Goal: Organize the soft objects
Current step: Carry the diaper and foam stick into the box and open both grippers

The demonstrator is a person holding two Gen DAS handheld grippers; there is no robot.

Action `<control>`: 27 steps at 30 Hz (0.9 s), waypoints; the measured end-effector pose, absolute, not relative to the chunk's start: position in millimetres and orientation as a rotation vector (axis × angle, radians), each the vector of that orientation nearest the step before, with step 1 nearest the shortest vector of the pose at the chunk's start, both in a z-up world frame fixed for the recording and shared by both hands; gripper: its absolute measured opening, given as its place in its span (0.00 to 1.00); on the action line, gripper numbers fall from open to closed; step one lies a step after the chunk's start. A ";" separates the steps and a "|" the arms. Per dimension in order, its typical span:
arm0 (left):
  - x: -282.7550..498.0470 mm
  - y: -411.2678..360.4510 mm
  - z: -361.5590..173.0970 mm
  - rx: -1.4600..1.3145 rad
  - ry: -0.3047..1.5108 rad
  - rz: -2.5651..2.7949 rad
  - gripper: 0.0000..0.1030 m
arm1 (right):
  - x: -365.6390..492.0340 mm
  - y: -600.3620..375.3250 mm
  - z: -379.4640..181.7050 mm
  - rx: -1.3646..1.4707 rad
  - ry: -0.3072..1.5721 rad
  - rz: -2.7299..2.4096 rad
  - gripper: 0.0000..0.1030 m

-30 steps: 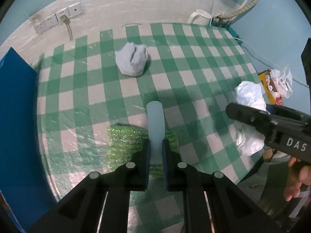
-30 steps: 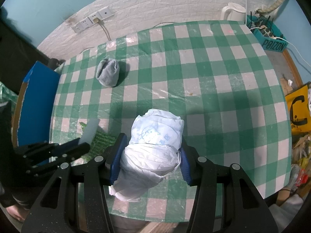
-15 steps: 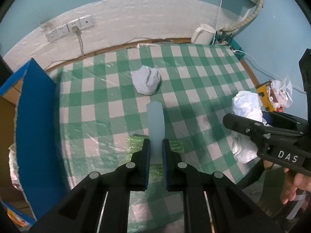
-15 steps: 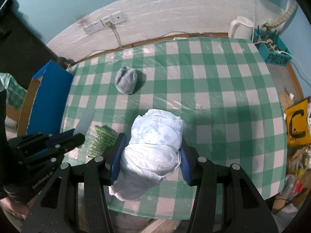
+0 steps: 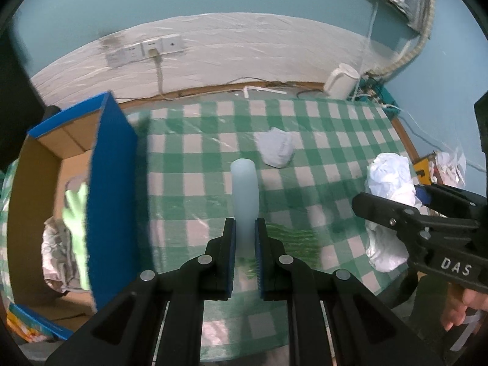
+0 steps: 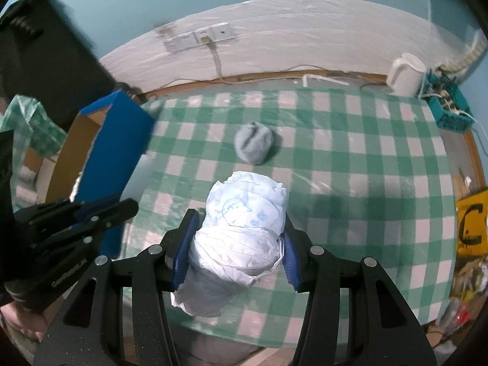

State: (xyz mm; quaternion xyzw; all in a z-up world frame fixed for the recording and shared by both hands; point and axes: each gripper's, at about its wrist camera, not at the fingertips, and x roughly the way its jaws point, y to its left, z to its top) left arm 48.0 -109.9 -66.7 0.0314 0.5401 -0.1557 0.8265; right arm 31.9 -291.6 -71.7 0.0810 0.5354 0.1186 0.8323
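Observation:
My left gripper point(image 5: 244, 228) is shut on a pale blue soft strip point(image 5: 244, 189) and holds it above the checked table point(image 5: 335, 140). A green sponge-like pad point(image 5: 292, 241) lies on the table just below it. My right gripper point(image 6: 235, 238) is shut on a rolled white diaper point(image 6: 241, 228); it also shows in the left wrist view point(image 5: 390, 180). A grey balled sock point(image 5: 276, 148) lies mid-table, also in the right wrist view point(image 6: 254, 143). The left gripper appears at the left of the right wrist view point(image 6: 91, 213).
An open blue cardboard box point(image 5: 109, 183) stands at the table's left edge with soft items inside, also in the right wrist view point(image 6: 116, 152). A white kettle point(image 6: 407, 74) and a teal basket point(image 6: 448, 109) sit at the back right. A yellow bag point(image 6: 471, 222) is off the right edge.
Both grippers have risen and pulled back with their loads. The left gripper has shifted toward the blue box, whose inside now shows. The green pad stays on the table.

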 end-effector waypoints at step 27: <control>50.8 42.2 -47.1 -0.096 1.079 -0.099 0.11 | 64.7 -126.7 -35.5 -0.005 1.112 0.490 0.49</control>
